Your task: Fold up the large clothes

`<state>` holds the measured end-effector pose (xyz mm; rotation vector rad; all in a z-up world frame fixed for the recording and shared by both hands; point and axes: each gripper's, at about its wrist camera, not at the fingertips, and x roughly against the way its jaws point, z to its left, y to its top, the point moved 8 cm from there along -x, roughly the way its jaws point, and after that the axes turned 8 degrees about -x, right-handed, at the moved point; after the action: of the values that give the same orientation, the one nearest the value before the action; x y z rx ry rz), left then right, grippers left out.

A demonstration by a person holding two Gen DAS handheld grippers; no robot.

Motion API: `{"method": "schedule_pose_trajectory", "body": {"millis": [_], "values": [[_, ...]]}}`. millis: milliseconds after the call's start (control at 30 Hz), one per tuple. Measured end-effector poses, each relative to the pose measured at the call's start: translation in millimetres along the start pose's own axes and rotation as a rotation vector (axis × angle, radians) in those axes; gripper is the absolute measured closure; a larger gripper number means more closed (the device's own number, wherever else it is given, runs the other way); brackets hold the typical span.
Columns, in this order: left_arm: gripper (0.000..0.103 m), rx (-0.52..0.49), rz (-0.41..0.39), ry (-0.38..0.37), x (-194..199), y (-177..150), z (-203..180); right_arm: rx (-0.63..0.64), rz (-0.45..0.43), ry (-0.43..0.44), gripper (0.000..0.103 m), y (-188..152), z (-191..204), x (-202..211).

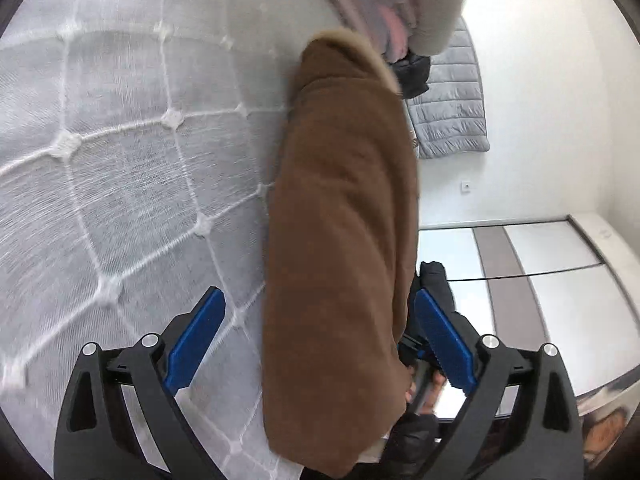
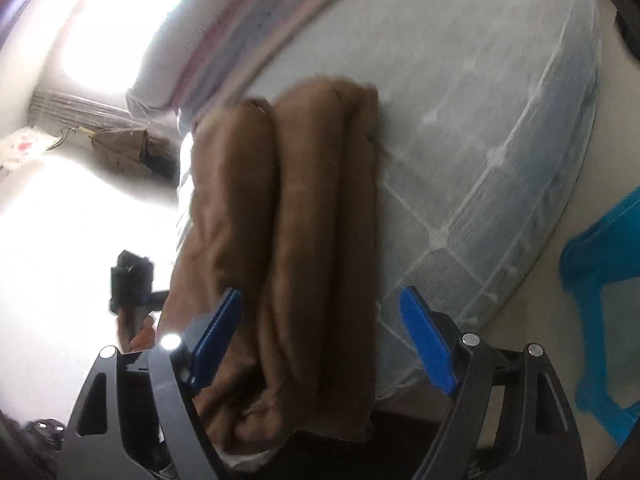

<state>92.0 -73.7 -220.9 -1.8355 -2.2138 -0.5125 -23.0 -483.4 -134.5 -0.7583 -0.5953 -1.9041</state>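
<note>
White quilted mattress [image 1: 120, 152] is seen to carry the folded brown coat [image 1: 344, 240], its long axis running 6 to 12 o'clock between the released jaws of both the left gripper [image 1: 320, 344] and right gripper [image 2: 320, 340], neither judged nearer.

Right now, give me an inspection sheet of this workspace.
Surface: white quilted mattress, stitched in squares.
Job's things: brown fuzzy coat, folded into a long bundle on the mattress.
Clutter: pink-and-grey striped fabric beyond the coat; grey quilted jacket further off.
Grippers: left gripper open, blue fingers either side of the coat, not pressing; right gripper open, coat between its fingers.
Cables: nothing seen.
Surroundings: white wall with a socket, sliding wardrobe doors, bright blue plastic stool.
</note>
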Motion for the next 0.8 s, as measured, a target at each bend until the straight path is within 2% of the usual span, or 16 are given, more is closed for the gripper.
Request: {"method": "schedule_pose_trajectory", "body": {"millis": [67, 167, 267, 333, 500, 567, 633, 667, 700, 733, 767, 800], "values": [[0.009, 0.042, 0.042, -0.009, -16.2, 2.0, 11.2, -0.028, 0.062, 0.044, 0.024, 2.3, -2.5, -12.0], [0.007, 0.008, 0.099, -0.025, -37.4, -1.0, 5.3, -0.07, 0.153, 0.152, 0.024, -1.0, -4.5, -31.3], [0.007, -0.002, 0.167, -0.096, -56.4, -6.4, -9.2, -0.089, 0.232, 0.237, 0.021, -11.9, -3.6, -41.0], [0.007, -0.035, 0.195, -0.088, -65.6, -10.2, -18.6, -0.084, 0.253, 0.296, 0.012, -14.0, 4.3, -46.9], [0.007, -0.094, 0.31, 0.02, -97.4, -22.2, -12.6, -0.058, 0.306, 0.265, 0.007, -5.7, 8.6, -78.2], [0.007, -0.114, 0.32, 0.03, -101.1, -24.1, -16.7, -0.055, 0.311, 0.265, 0.006, -1.5, 8.5, -82.6], [0.01, -0.143, 0.292, 0.05, -104.0, -22.1, -19.6, -0.035, 0.281, 0.242, 0.007, 2.2, 8.7, -84.1], [0.015, -0.171, 0.27, 0.085, -105.5, -21.7, -21.1, -0.022, 0.26, 0.215, 0.01, 0.7, 11.0, -84.4], [0.022, -0.205, 0.26, 0.129, -106.6, -23.0, -22.6, -0.009, 0.244, 0.195, 0.021, -4.3, 14.6, -77.2], [0.028, -0.222, 0.253, 0.148, -106.1, -24.3, -24.2, -0.001, 0.226, 0.169, 0.044, -5.9, 16.1, -74.1], [0.031, -0.25, 0.248, 0.165, -104.5, -26.5, -28.0, -0.008, 0.204, 0.15, 0.049, -5.7, 15.8, -69.4], [0.036, -0.262, 0.248, 0.176, -104.5, -27.7, -30.1, -0.02, 0.189, 0.15, 0.063, -4.3, 15.3, -65.5]]}}
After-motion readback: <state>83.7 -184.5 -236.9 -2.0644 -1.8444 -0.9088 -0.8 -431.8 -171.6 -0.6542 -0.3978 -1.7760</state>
